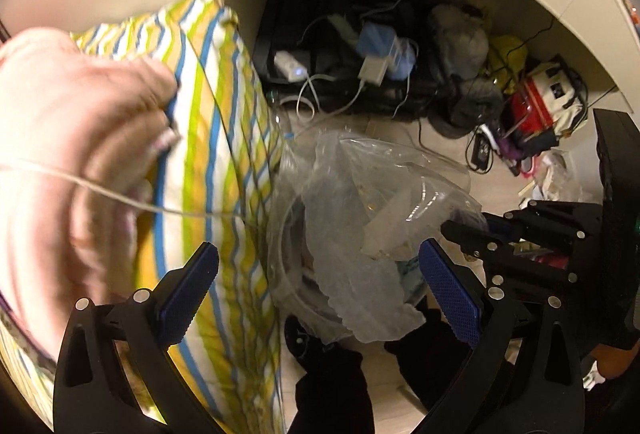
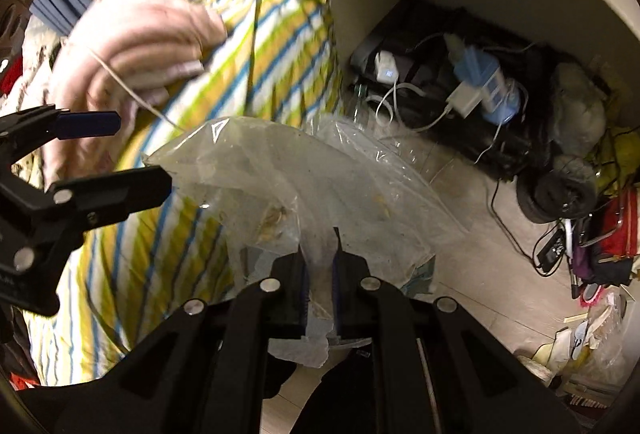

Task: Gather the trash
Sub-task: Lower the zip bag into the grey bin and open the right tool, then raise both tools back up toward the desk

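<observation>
A crumpled clear plastic bag (image 2: pixel 288 186) with crumbs inside hangs above the floor beside the bed. My right gripper (image 2: pixel 320 266) is shut on the bag's lower edge. The bag also shows in the left wrist view (image 1: pixel 360 218), hanging between the fingers of my left gripper (image 1: pixel 320 274), which is open and empty; its jaws stand wide apart. The right gripper (image 1: pixel 472 230) shows at the bag's right side in the left wrist view. The left gripper (image 2: pixel 120 150) shows open at the left in the right wrist view.
A striped yellow, blue and white duvet (image 1: pixel 224 122) and a pink blanket (image 1: pixel 68 138) lie on the bed at left. A thin white cord (image 1: pixel 120 198) crosses them. Chargers, cables and a black bag (image 1: pixel 340 62) lie by the wall. Red bag (image 2: pixel 620 230) and paper litter (image 2: pixel 580 338) lie right.
</observation>
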`<act>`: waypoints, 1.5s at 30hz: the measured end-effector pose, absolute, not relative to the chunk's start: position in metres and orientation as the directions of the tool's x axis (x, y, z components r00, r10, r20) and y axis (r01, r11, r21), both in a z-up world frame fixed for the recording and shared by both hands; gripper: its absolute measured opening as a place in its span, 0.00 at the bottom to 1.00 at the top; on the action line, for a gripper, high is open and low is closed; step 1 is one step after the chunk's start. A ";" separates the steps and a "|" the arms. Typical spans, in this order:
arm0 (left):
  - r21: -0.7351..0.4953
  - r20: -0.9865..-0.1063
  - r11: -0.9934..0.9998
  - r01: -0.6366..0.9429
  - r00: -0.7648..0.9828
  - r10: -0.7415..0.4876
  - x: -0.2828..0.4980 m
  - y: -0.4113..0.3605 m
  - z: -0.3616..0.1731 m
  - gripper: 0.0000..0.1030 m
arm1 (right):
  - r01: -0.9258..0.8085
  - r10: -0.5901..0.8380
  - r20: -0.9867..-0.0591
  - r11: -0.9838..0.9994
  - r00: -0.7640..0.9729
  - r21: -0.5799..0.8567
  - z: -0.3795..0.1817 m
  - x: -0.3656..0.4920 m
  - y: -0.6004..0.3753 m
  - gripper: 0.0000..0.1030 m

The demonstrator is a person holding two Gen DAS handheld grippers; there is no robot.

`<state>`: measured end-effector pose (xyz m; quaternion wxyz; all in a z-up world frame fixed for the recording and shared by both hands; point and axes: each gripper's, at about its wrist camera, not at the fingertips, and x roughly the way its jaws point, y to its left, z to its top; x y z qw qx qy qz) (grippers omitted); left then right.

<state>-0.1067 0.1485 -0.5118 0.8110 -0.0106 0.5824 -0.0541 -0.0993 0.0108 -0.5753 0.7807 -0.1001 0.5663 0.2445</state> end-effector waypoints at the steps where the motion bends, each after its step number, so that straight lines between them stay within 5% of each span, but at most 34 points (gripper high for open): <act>1: -0.077 -0.946 0.994 0.076 0.309 -0.097 -0.108 0.147 -0.520 0.94 | -0.500 0.267 -0.937 0.857 0.226 0.124 -0.586 -0.098 0.011 0.10; 21: -0.071 -0.975 0.997 -0.004 0.213 -0.068 -0.120 0.147 -0.638 0.94 | -0.548 0.219 -0.976 0.814 -0.016 0.192 -0.746 -0.090 0.018 0.12; 23: -0.069 -0.975 0.998 -0.010 0.212 -0.066 -0.118 0.150 -0.638 0.94 | -0.568 0.202 -0.979 0.803 -0.027 0.182 -0.748 -0.092 0.020 0.18; 25: -0.073 -0.974 0.997 -0.015 0.214 -0.068 -0.116 0.152 -0.633 0.94 | -0.580 0.197 -0.980 0.797 -0.020 0.171 -0.743 -0.092 0.021 0.48; 28: -0.074 -0.973 0.997 -0.014 0.221 -0.069 -0.114 0.155 -0.623 0.94 | -0.577 0.204 -0.979 0.799 -0.008 0.171 -0.727 -0.092 0.022 0.74; 45: -0.075 -0.934 0.996 0.038 0.348 -0.084 -0.099 0.160 -0.486 0.94 | -0.520 0.173 -0.950 0.854 0.261 0.013 -0.571 -0.077 0.012 0.93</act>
